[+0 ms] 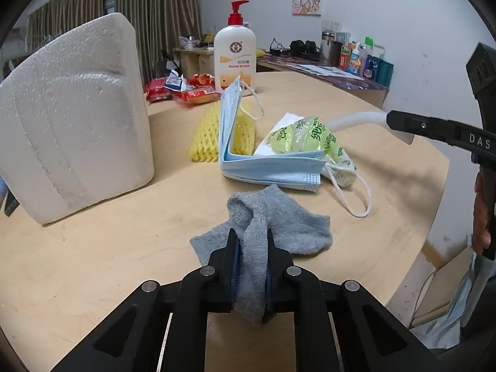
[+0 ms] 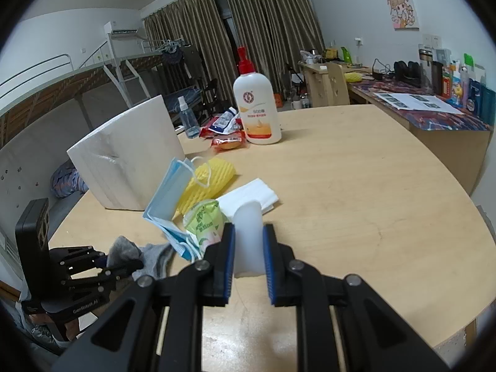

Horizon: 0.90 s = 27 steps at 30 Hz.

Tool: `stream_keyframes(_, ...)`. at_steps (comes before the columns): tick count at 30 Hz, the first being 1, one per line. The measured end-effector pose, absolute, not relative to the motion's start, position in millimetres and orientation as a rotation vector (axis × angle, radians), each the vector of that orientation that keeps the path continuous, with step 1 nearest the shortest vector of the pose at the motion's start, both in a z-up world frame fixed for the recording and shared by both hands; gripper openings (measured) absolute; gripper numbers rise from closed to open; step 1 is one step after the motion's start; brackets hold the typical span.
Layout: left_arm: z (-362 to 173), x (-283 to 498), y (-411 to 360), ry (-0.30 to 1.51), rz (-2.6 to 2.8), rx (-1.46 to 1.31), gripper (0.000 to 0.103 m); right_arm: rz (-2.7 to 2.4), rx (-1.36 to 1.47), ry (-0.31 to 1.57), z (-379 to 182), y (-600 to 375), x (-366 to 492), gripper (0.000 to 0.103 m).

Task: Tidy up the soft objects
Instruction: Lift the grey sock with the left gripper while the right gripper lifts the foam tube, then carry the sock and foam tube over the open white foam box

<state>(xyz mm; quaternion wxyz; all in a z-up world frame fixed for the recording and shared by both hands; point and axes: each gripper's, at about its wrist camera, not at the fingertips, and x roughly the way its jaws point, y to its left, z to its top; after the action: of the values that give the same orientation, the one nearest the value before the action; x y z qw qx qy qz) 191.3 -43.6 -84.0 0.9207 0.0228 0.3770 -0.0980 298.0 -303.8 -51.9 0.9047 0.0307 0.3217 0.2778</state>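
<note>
Now, step: we are at the pick-up of the sock (image 1: 279, 217), one of the soft things to sort.
Left gripper (image 1: 252, 248): our fingers are pinched on a fold of the sock; the rest lies on the worktop (image 1: 124, 248).
Right gripper (image 2: 248, 248): our fingers are clamped on a white foam piece (image 2: 248, 232), held over the worktop.
Nearby: masks (image 1: 266, 167), a green packet (image 1: 310, 138) and yellow netting (image 1: 206, 142) lie just behind the sock.
Next: we judge a lift clear of the masks, then a carry to wherever the soft things go.

Grey sock (image 1: 272, 217), pale blue masks (image 1: 266, 167), yellow foam net (image 1: 207, 142), white bottle (image 1: 235, 59) with red pump.
</note>
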Motion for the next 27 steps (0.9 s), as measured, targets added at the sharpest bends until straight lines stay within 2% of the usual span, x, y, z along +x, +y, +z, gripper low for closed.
stream_keyframes(9, -57, 177, -36, 0.66, -0.196, 0.031, 0.012, 0.591, 0.066, 0.618, -38, -301, 288, 0.021)
stream_keyframes(27, 31, 119, -9, 0.387, -0.056, 0.009, 0.012, 0.72, 0.079, 0.438, 14, -270, 243, 0.021)
